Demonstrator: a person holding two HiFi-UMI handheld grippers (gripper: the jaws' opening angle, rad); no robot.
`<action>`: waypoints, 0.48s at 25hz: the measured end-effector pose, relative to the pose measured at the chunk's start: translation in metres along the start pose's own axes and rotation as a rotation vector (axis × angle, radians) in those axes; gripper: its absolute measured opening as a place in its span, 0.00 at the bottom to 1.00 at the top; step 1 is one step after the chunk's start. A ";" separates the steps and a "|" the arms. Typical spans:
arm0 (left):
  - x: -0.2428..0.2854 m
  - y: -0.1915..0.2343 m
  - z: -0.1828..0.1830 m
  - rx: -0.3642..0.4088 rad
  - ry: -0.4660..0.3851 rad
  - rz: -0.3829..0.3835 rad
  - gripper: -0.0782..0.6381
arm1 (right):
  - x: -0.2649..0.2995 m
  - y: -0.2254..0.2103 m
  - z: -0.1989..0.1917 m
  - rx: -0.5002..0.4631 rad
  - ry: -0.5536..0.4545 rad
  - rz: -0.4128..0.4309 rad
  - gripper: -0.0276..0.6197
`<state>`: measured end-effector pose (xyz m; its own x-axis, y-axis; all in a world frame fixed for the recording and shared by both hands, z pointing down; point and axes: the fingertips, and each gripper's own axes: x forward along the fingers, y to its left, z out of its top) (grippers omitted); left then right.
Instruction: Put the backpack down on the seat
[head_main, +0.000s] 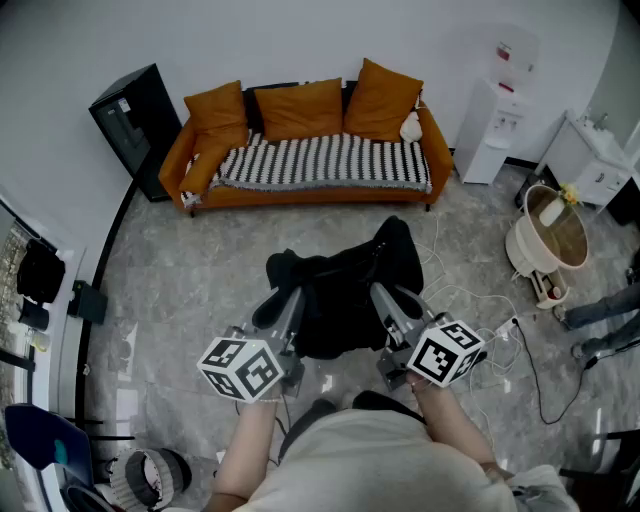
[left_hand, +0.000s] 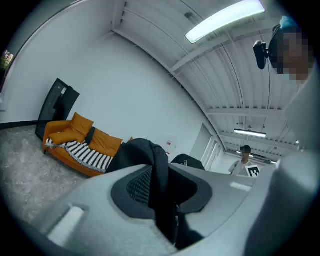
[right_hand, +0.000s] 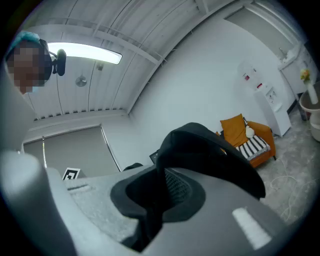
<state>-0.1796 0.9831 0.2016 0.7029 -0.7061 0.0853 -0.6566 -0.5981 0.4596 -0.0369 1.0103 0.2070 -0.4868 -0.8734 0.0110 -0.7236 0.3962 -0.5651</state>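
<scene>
A room with white walls and a grey marbled floor (head_main: 180, 290) held one orange sofa (head_main: 300, 196) against the far wall. Three orange cushions leaned along its back, one at the left (head_main: 217, 112), one in the middle (head_main: 299, 108) and one at the right (head_main: 381, 100), and one black-and-white striped throw (head_main: 320, 160) covered its seat. One black cabinet (head_main: 135, 125) stood to the sofa's left and one white water dispenser (head_main: 495, 125) to its right. White cables (head_main: 470, 300) lay loose on the floor near a round beige tub (head_main: 548, 235). In the foreground a person held two claws, each carrying one cube with square markers, the left cube (head_main: 242, 367) and the right cube (head_main: 447, 350). One black backpack (head_main: 345, 290) hung between the two claws, over the floor in front of the sofa and well apart from its seat. The left claw (head_main: 278, 303) was closed on a black strap of the backpack, the fabric pinched between its two pads. The right claw (head_main: 386, 297) was likewise closed on black backpack fabric, which folded up and over its jaws. In the left gripper view, one other person (left_hand: 244, 159) stood far off in the background.
</scene>
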 end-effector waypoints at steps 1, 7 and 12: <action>0.002 0.001 0.000 0.002 0.002 0.002 0.21 | 0.001 -0.002 0.000 0.003 -0.002 -0.002 0.08; 0.007 0.009 -0.004 0.002 0.033 0.012 0.21 | 0.003 -0.002 -0.012 0.003 0.021 0.003 0.08; 0.003 0.009 -0.007 -0.006 0.022 0.035 0.21 | -0.001 -0.009 -0.021 0.023 0.040 -0.014 0.08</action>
<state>-0.1818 0.9785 0.2121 0.6853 -0.7182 0.1207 -0.6793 -0.5706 0.4616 -0.0400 1.0129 0.2292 -0.4967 -0.8664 0.0518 -0.7193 0.3775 -0.5832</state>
